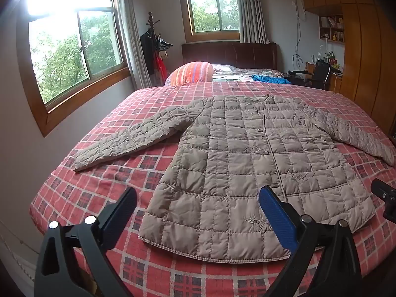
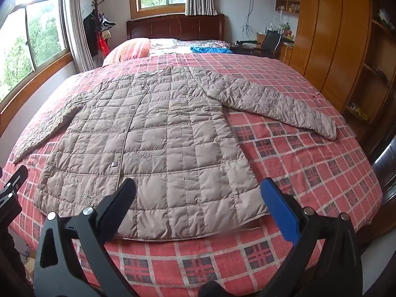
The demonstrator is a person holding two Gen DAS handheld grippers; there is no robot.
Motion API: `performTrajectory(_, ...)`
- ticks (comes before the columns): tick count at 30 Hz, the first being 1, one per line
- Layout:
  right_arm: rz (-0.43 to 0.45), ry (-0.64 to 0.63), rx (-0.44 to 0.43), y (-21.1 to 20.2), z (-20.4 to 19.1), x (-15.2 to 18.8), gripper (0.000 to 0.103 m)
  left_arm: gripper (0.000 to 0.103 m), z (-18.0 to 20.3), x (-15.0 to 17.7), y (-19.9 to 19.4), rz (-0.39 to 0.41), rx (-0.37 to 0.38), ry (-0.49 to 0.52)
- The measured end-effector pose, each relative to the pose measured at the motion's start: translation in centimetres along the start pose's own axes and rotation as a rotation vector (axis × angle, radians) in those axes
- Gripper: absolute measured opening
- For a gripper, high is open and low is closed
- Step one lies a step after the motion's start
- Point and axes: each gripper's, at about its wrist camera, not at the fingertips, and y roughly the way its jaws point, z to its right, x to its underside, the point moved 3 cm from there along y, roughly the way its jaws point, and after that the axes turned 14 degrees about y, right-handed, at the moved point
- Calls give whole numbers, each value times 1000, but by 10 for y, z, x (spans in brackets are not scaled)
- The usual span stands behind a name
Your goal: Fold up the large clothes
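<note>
A beige quilted jacket (image 1: 247,156) lies flat and face up on the red plaid bed (image 1: 99,185), collar toward the headboard, both sleeves spread out to the sides. In the left wrist view my left gripper (image 1: 198,195) hangs open above the hem's left part, touching nothing. The right gripper's edge (image 1: 384,198) shows at the far right there. In the right wrist view the jacket (image 2: 160,136) fills the middle, and my right gripper (image 2: 198,188) is open over the hem's right part, nothing between its fingers. A black part of the left gripper (image 2: 11,190) shows at the left edge.
A striped orange pillow (image 1: 190,73) and a blue cloth (image 1: 271,79) lie near the dark headboard (image 1: 229,54). Windows and a coat rack (image 1: 154,47) stand on the left. A wooden wardrobe (image 2: 331,32) and a desk with a chair line the right.
</note>
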Motion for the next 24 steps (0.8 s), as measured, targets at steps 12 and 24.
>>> performTrajectory(12, 3, 4, -5, 0, 0, 0, 100, 99, 1, -1, -1, 0, -4, 3)
performTrajectory(24, 6, 5, -7, 0, 0, 0, 100, 99, 1, -1, -2, 2, -5, 4)
